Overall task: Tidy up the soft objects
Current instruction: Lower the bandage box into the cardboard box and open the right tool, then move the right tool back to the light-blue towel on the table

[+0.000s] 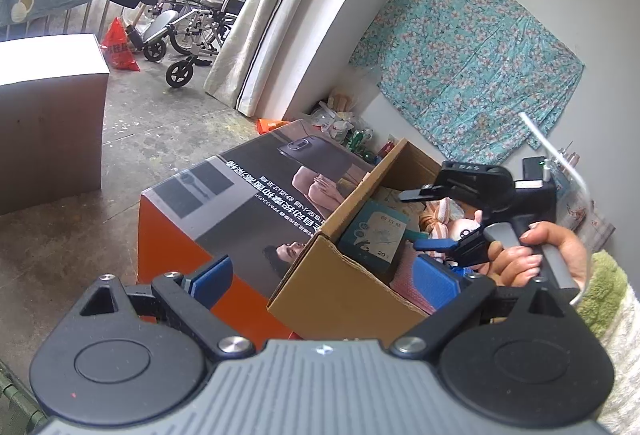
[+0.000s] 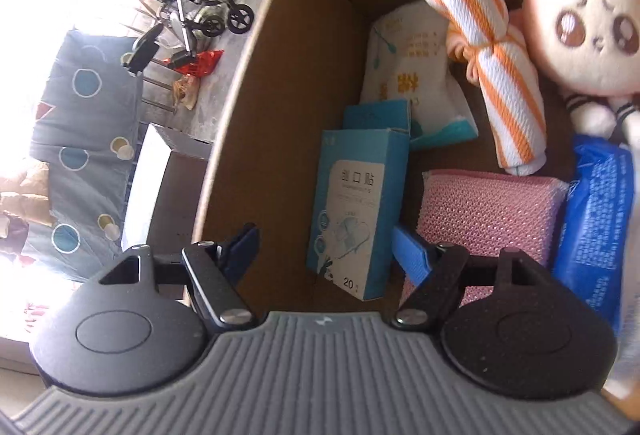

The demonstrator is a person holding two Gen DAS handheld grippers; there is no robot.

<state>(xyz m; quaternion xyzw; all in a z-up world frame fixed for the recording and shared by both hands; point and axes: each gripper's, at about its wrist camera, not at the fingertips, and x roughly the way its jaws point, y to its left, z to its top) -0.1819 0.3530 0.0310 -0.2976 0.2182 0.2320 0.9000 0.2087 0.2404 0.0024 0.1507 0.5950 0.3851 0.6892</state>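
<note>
Just past the wide-apart, empty right tongs [image 2: 324, 247] lies the pink sponge [image 2: 488, 211], light and squishy, best pinched across its middle; left tongs [image 1: 324, 279] are apart too.

Plush doll [image 2: 588, 23] blurred and cut off at top edge, blue packet [image 2: 596, 219] partly hidden.

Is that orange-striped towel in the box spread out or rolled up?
Rolled up. The striped towel forms a tight cylinder, cinched around its middle by a knotted tie, lying inside the cardboard box.
</note>
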